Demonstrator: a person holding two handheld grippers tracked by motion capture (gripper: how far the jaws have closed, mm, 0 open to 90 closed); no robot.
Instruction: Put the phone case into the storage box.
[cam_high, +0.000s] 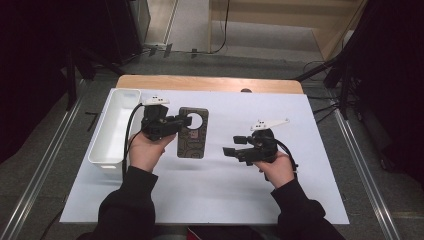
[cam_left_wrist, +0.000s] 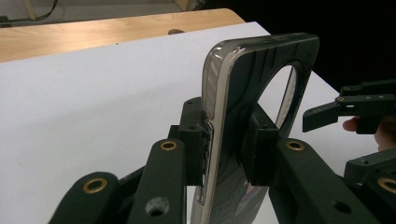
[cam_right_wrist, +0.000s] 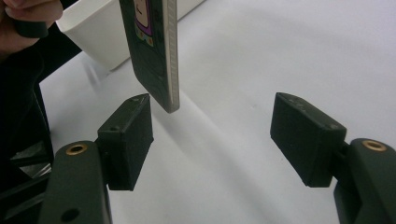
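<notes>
The left claw (cam_high: 186, 121) is clamped on the phone case (cam_high: 193, 135); at its 3 o'clock, the right claw (cam_high: 235, 145) stands apart, empty.

The left gripper (cam_left_wrist: 229, 140) clamps an upright phone case (cam_left_wrist: 243, 93) above white paper (cam_left_wrist: 93, 102).

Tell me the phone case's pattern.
Dark brown with swirling lines on the phone case; clearest in the high view.
</notes>
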